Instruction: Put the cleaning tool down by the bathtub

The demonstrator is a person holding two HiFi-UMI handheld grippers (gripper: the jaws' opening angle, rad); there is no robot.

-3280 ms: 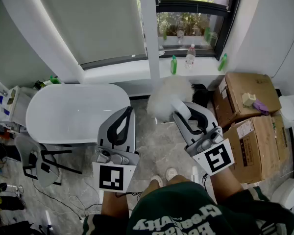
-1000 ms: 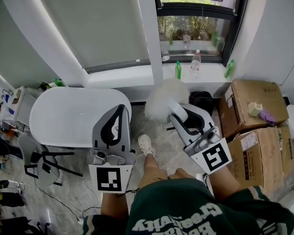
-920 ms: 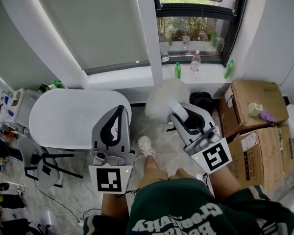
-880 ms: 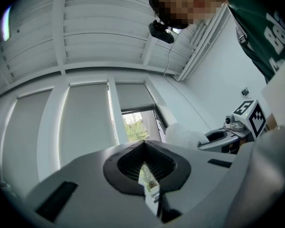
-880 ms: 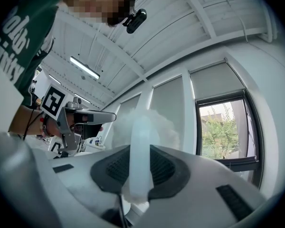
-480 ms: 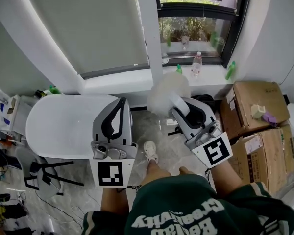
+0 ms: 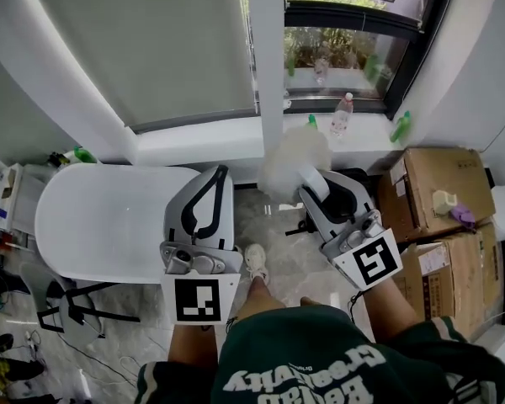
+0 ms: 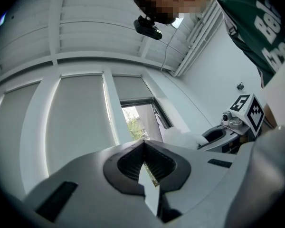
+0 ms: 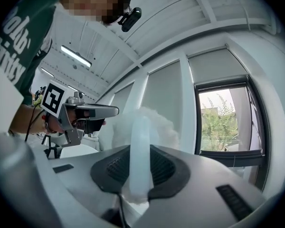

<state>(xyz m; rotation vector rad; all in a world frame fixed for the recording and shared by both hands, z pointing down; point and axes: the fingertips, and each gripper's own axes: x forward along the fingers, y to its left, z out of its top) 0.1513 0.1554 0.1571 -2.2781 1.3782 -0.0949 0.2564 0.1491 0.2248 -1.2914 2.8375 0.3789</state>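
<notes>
The cleaning tool is a fluffy white duster (image 7: 293, 160) on a pale handle (image 9: 140, 156). My right gripper (image 7: 313, 181) is shut on that handle, and the fluffy head (image 9: 145, 123) sticks out past its jaws, in front of the windowsill. The white oval bathtub (image 7: 101, 219) lies on the floor at the left in the head view. My left gripper (image 7: 219, 175) hovers over the tub's right end. Its jaws are closed together with nothing between them (image 8: 143, 148).
Green bottles and a clear bottle (image 7: 342, 114) stand on the windowsill. Stacked cardboard boxes (image 7: 438, 196) fill the right side. A dark bin (image 7: 347, 194) sits under the right gripper. A folding stool (image 7: 76, 303) and cables lie left of the tub. My shoe (image 7: 254, 261) shows on the marble floor.
Both grippers and the duster have come closer to the window wall and the bathtub. The tub has slid left and down in the head view; my foot has stepped forward.
</notes>
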